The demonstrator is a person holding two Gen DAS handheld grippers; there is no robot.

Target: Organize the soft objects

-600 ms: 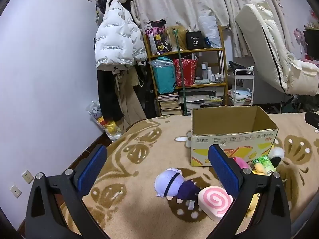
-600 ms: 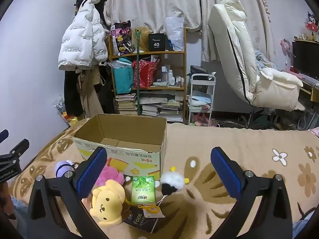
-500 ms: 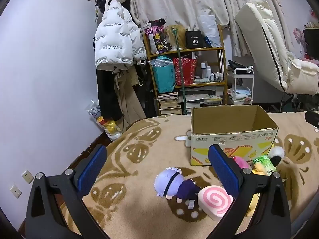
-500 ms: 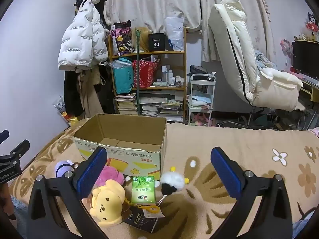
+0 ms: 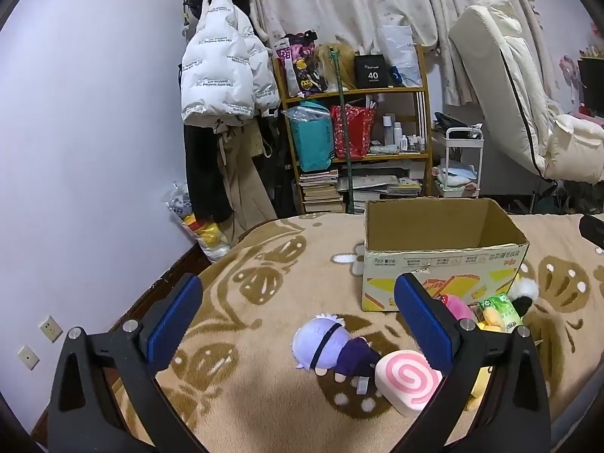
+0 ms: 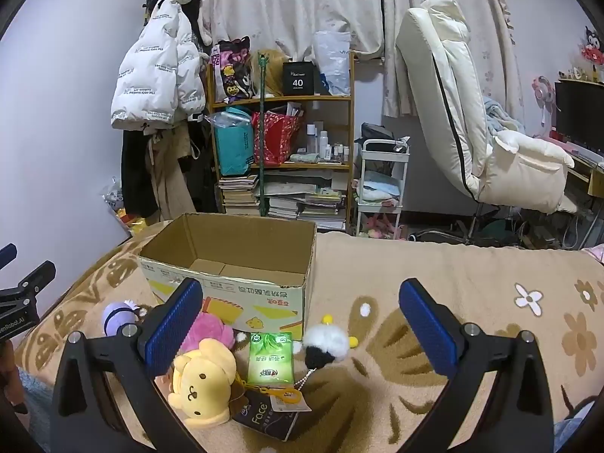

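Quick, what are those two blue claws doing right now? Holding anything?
Left gripper: open, holding nothing.
Right gripper: open, holding nothing.

Soft toys beside an open box (image 6: pixel 241 260) on the blanket

A purple-haired doll (image 5: pixel 332 347) lies on its side, touching a pink swirl cushion (image 5: pixel 406 379). A yellow dog plush (image 6: pixel 202 381) lies on its back below a pink plush (image 6: pixel 209 334). A green tissue pack (image 6: pixel 271 356) lies flat beside a white-and-black pompom (image 6: pixel 324 345). The box stands upright, nothing visible inside.
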